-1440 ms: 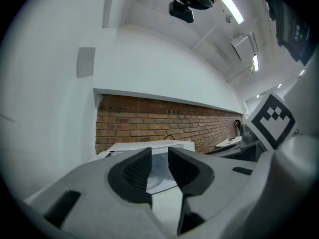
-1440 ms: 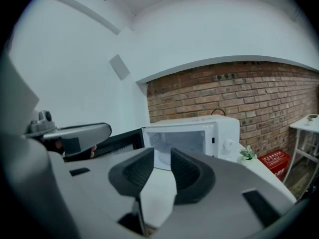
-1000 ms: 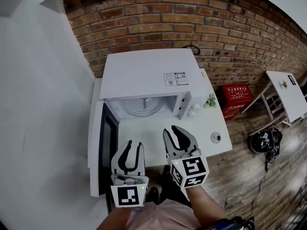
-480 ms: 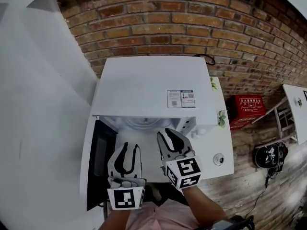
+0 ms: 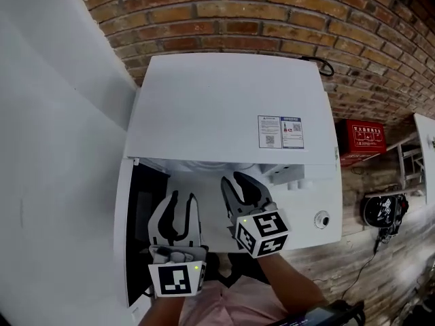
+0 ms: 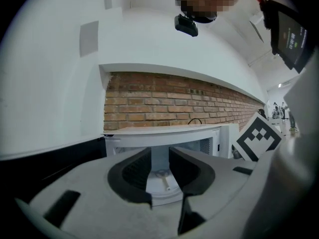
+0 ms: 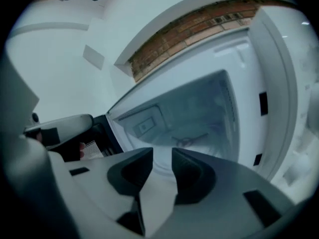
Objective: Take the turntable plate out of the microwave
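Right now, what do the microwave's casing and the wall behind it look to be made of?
The microwave casing is probably painted sheet metal: smooth, matte white, with flat panels and crisp edges. The wall is bare red-brown brick, rough-faced, with pale mortar lines between the courses.

A red brick wall [image 5: 272, 19] runs behind, meeting a plain white wall [image 5: 54, 148] at the left. Brown wooden plank floor [image 5: 353, 267] lies at the right, with 1 red box [image 5: 360, 136] standing against the bricks

A white table [image 5: 302, 217] bears the open microwave [image 5: 224, 114] and a small round object [image 5: 321, 219] beside it.
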Tool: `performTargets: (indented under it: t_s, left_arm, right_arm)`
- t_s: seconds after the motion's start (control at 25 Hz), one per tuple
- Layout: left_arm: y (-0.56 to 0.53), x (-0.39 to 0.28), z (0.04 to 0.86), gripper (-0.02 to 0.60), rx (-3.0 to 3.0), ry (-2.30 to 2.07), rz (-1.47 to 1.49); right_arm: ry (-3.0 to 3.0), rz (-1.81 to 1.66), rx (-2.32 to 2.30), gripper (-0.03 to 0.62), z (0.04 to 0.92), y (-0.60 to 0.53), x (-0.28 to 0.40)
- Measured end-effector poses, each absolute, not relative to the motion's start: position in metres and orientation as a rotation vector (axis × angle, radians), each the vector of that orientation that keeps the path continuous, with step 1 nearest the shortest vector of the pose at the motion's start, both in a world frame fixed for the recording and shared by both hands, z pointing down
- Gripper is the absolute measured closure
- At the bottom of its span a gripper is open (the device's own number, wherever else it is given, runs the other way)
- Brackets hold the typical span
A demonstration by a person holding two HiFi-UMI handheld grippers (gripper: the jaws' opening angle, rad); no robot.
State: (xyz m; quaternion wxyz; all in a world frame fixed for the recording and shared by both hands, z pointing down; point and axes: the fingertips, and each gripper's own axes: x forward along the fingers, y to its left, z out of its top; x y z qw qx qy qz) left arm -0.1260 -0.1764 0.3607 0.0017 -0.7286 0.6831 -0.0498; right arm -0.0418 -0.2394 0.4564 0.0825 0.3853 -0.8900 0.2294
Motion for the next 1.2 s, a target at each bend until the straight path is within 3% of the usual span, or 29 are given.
performTargets:
  t_s: [0.24, 0.44, 0.8, 1.2]
  left_arm:
    - [-0.179, -0.128, 0.391, 0.465, -2.382, 2.154, -0.152]
    - [-0.175, -0.122, 0.406, 0.466, -2.474, 2.142, -0.161]
    - [-0.179, -0.132, 0.409, 0.465, -2.493, 2.145, -0.165]
    - [-0.178, -0.137, 0.406, 0.466, -2.491, 2.156, -0.155]
  right_arm:
    - [-2.566, 0.979, 1.149, 0.464, 0.514, -0.234, -0.056]
    - [-2.482, 1.461, 1.151, 0.447, 0.55, -0.236, -0.067]
    - [-2.345, 2.087, 1.203, 0.399, 0.562, -0.257, -0.075]
    - [-2.266, 2.213, 1.286, 0.555, 0.565, -0.25, -0.066]
